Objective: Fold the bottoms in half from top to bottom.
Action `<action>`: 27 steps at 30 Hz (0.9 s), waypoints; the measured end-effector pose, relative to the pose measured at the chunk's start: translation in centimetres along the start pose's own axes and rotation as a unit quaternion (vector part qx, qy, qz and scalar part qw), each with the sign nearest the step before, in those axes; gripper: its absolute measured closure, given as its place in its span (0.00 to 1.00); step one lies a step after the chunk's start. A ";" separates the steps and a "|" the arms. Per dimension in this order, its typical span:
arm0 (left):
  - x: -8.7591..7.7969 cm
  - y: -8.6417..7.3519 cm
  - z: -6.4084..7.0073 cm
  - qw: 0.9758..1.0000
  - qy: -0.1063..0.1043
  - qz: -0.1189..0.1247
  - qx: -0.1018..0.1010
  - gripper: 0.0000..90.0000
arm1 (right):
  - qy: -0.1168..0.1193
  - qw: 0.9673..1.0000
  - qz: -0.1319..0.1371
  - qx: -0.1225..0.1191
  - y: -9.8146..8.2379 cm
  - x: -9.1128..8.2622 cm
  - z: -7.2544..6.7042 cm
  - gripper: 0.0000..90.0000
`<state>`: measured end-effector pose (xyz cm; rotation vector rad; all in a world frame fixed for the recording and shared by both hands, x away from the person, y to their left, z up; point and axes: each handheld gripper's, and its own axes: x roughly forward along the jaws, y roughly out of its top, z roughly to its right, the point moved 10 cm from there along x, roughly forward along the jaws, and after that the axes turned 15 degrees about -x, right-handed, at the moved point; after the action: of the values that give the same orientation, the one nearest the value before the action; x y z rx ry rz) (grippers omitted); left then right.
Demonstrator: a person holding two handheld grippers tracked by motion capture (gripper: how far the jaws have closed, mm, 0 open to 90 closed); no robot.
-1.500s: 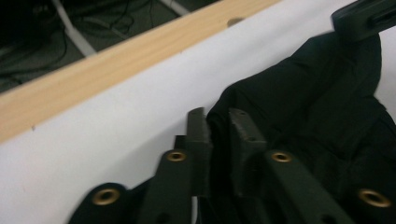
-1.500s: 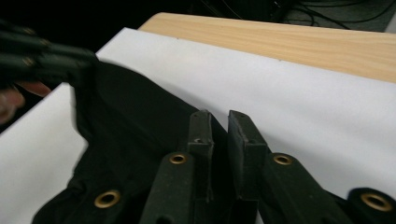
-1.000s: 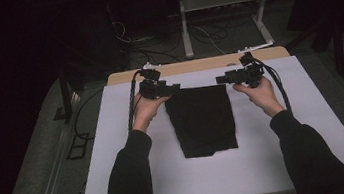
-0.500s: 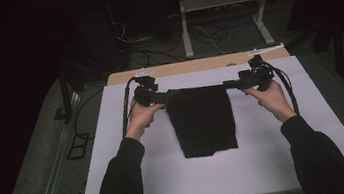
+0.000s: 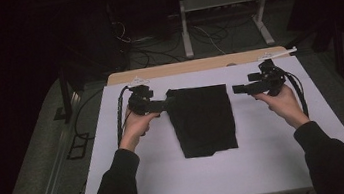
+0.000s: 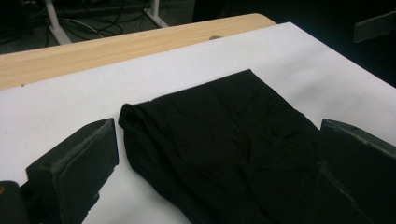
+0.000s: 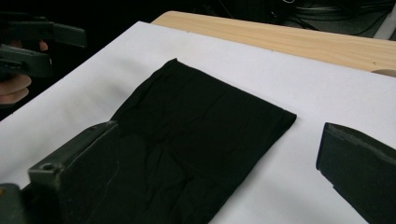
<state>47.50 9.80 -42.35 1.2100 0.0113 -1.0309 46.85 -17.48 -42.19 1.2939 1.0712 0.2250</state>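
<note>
A black folded cloth [image 5: 203, 120] lies flat on the white mat [image 5: 269, 165], its long side running toward me. My left gripper [image 5: 163, 105] hovers at the cloth's far left corner, pointing inward. Its jaws have just been opening and stand wide, with no pad pressing on the cloth [image 6: 224, 140] that lies below my left gripper [image 6: 219, 154]. My right gripper [image 5: 237, 89] sits just off the far right corner, a small gap from the edge. In its own view my right gripper [image 7: 217, 140] is also newly opened, and the cloth [image 7: 187, 126] lies loose below it.
The mat covers a wooden table whose bare edge [image 5: 196, 66] shows at the back. Cables and white table legs [image 5: 259, 10] lie on the dark floor beyond. The other hand's gripper [image 7: 65, 35] shows at the top left of the right gripper view.
Both hands have drawn apart, the left one leftward and the right one rightward, away from the cloth's far corners. The cloth has stayed flat in place.
</note>
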 end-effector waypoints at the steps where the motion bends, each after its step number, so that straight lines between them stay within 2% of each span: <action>1: -0.2 -0.1 0.0 1.000 0.000 0.000 0.001 0.00 | 0.000 1.000 0.000 -0.001 -0.1 -0.1 -0.1 0.00; 13: -2.5 -0.9 -0.6 1.000 -0.002 0.017 0.002 0.00 | -0.003 1.000 -0.005 -0.001 -1.8 -1.4 -0.4 0.00; 27: -4.5 -2.6 -0.5 1.000 -0.005 0.030 0.005 0.00 | -0.016 1.000 0.016 0.009 -3.8 -4.3 -0.4 0.00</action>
<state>43.50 13.08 -42.20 1.2079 -0.0384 -0.9869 42.69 -21.36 -43.16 1.3269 1.0279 0.2201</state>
